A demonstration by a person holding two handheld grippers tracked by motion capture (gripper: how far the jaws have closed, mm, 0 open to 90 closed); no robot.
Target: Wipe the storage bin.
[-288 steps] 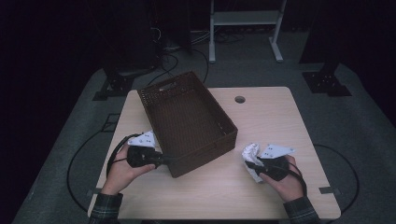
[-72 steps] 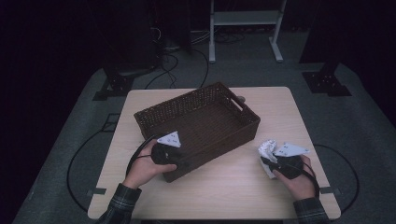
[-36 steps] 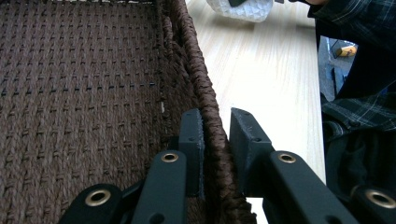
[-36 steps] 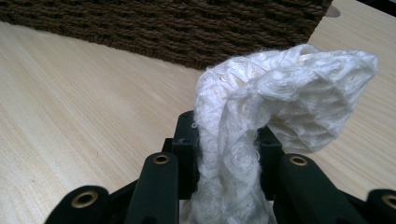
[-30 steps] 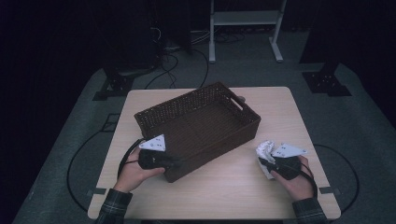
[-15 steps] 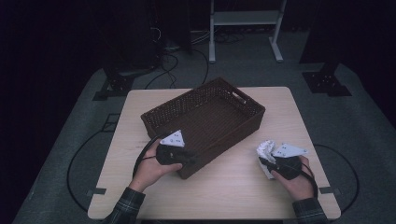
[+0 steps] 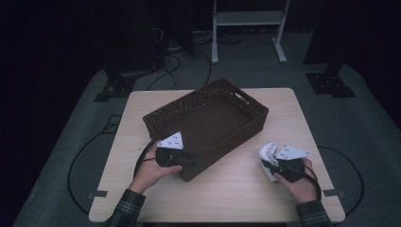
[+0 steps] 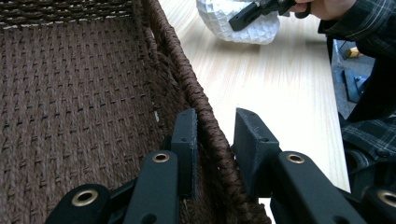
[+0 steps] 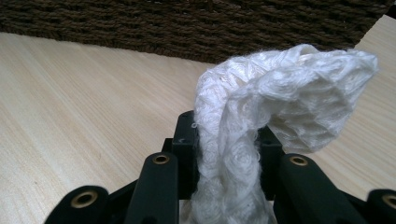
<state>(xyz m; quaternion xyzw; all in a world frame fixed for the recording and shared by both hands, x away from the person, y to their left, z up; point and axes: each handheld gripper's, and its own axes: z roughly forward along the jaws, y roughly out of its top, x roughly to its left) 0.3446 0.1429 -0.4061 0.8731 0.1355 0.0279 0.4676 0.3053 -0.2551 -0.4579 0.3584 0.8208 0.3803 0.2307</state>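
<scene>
Brown woven basket (image 7: 208, 127) on the wooden bench (image 7: 236, 189), left gripper (image 8: 215, 140) straddling its near rim, jaws just eased apart, one pad touching, the other clear, right gripper (image 9: 224, 140) clenched on a white cloth (image 9: 280, 93) beside the basket.

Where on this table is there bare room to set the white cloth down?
Bare wood lies along the table's near edge between the two hands, and at the far right corner beyond the basket. The basket's floor is bare too. It is crowded where the left gripper straddles the basket's rim.

Wicker basket (image 7: 208, 125) on wooden table (image 7: 236, 189)
</scene>
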